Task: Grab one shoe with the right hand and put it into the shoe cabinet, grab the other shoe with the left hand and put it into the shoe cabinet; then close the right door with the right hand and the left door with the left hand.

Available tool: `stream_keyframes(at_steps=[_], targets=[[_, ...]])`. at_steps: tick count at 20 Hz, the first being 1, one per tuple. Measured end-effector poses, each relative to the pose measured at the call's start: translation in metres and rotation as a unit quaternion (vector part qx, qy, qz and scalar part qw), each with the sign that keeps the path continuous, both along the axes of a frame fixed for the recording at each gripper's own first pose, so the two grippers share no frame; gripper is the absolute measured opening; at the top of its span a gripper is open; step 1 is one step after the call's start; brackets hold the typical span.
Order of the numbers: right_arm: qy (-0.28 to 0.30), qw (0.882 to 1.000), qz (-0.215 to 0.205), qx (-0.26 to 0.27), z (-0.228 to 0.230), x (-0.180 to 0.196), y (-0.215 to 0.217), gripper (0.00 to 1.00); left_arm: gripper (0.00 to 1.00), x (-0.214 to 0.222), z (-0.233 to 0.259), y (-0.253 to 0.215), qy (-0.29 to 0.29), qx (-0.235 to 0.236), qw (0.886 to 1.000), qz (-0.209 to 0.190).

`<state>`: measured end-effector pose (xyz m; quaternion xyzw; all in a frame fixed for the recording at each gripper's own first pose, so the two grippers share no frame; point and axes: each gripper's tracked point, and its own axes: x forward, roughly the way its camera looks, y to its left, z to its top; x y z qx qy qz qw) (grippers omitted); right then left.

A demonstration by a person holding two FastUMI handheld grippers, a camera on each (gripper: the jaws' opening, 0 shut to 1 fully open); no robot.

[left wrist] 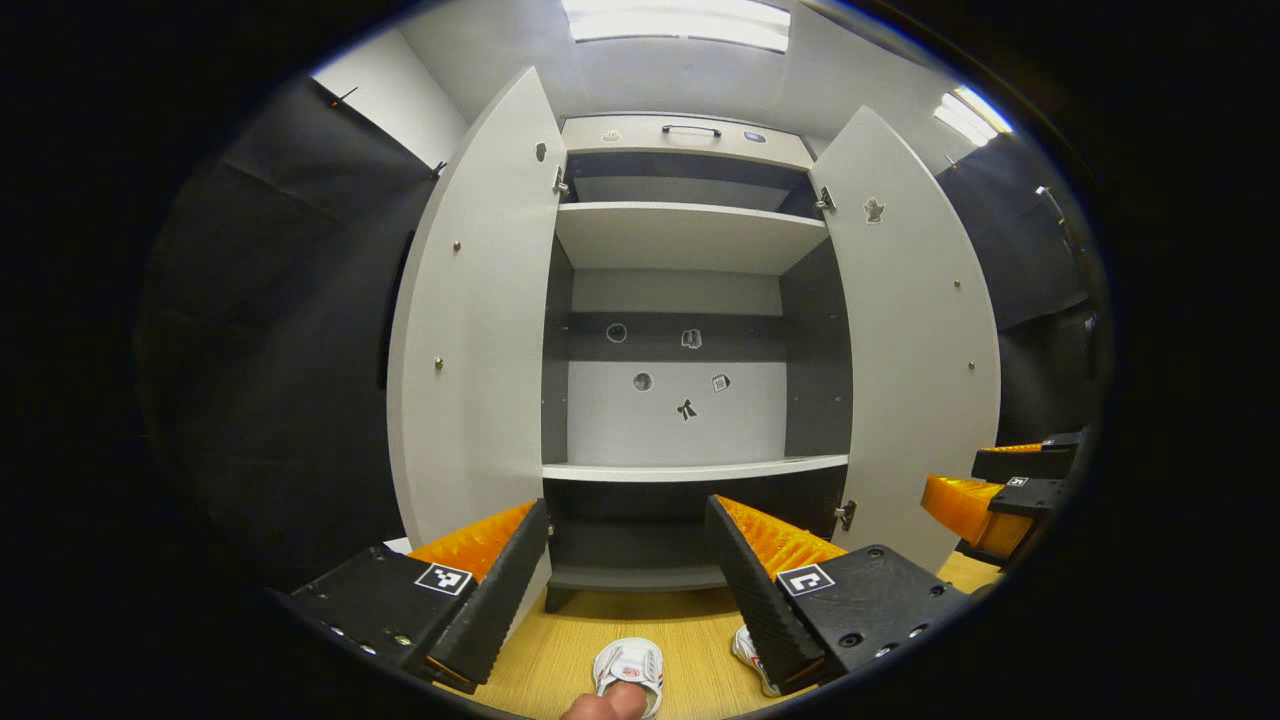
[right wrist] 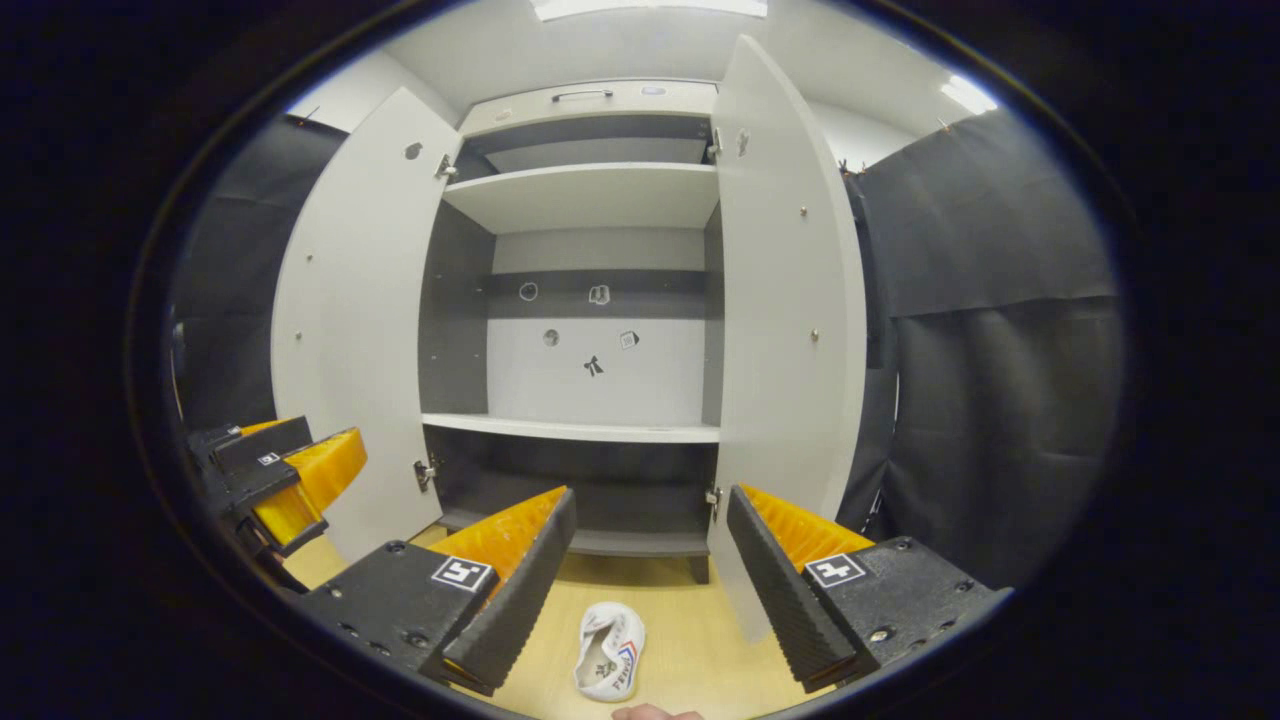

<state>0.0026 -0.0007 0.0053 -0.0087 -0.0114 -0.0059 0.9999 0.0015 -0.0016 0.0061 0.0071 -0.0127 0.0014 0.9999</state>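
Nothing of the task seems done. Both doors of the shoe cabinet (left wrist: 690,300) are open and its shelves bare. 2 shoes lie on the floor at bottom centre: one shoe (right wrist: 608,652), the other shoe (left wrist: 629,670). The left gripper (left wrist: 628,590) and right gripper (right wrist: 650,580) gape wide, holding nothing.

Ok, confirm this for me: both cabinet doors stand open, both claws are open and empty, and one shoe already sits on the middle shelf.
Not quite: the middle shelf is bare. Both shoes lie on the wooden floor in front of the cabinet, as the left gripper view shows: one shoe and the other shoe. The rest holds: the left door and right door stand open, and the left claw and right claw are open and empty.
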Motion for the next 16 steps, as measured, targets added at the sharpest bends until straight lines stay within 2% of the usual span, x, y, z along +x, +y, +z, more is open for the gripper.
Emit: stream_keyframes(at_steps=[1, 2, 3, 7, 12, 13, 14, 16], targets=[[0.000, 1.000, 0.000, 0.001, 0.000, 0.001, 0.000, 0.99, 0.95, 0.000, 0.000, 0.001, -0.001, 0.001, 1.000, 0.002], [0.001, 1.000, 0.000, 0.001, 0.000, 0.001, 0.000, 0.94, 0.95, 0.000, 0.000, 0.002, -0.001, 0.002, 1.000, 0.004], [0.002, 1.000, 0.001, 0.000, -0.001, 0.002, 0.001, 0.99, 0.95, 0.000, 0.000, 0.003, 0.000, 0.002, 1.000, 0.005], [0.012, 1.000, 0.006, 0.003, -0.013, 0.010, 0.008, 0.99, 0.95, -0.003, -0.001, 0.006, 0.001, 0.000, 1.000, 0.005], [0.049, 0.999, 0.014, 0.000, -0.049, 0.019, 0.021, 0.99, 0.95, -0.004, -0.003, 0.012, 0.003, -0.001, 1.000, 0.007], [0.054, 0.998, 0.016, -0.002, -0.056, 0.020, 0.024, 0.94, 0.95, -0.004, -0.003, 0.013, 0.004, 0.001, 1.000, 0.008], [0.058, 0.998, 0.017, -0.003, -0.061, 0.021, 0.026, 0.99, 0.95, -0.004, -0.004, 0.014, 0.005, 0.001, 1.000, 0.010], [0.065, 0.998, 0.020, -0.005, -0.071, 0.024, 0.031, 0.99, 0.95, -0.005, -0.005, 0.016, 0.005, 0.001, 1.000, 0.009]])
